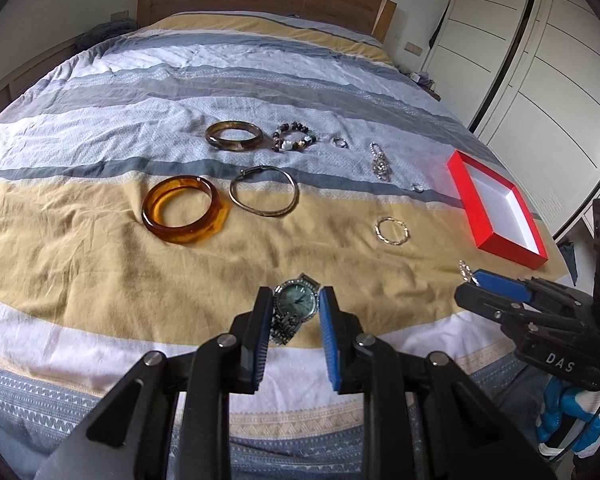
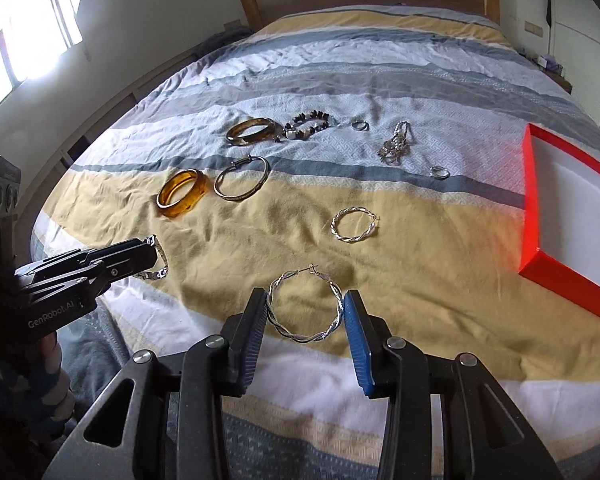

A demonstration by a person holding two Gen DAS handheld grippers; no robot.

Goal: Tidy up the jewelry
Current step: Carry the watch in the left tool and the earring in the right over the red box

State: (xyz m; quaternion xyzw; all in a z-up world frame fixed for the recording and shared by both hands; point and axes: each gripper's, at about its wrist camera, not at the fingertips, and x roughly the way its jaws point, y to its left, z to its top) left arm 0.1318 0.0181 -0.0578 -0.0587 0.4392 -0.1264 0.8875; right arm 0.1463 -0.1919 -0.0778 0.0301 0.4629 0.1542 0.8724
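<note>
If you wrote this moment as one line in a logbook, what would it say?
left gripper: shut on watch | right gripper: shut on twisted hoop | red box: empty | other jewelry: on bed

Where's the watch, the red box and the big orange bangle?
watch (image 1: 297,303), left wrist view, on its dial.
red box (image 1: 471,192), left wrist view, on its left wall.
orange bangle (image 1: 180,234), left wrist view, on its near rim.

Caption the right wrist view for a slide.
Right tongs clamp a twisted silver hoop over the striped bedspread, red box nearby.
</note>
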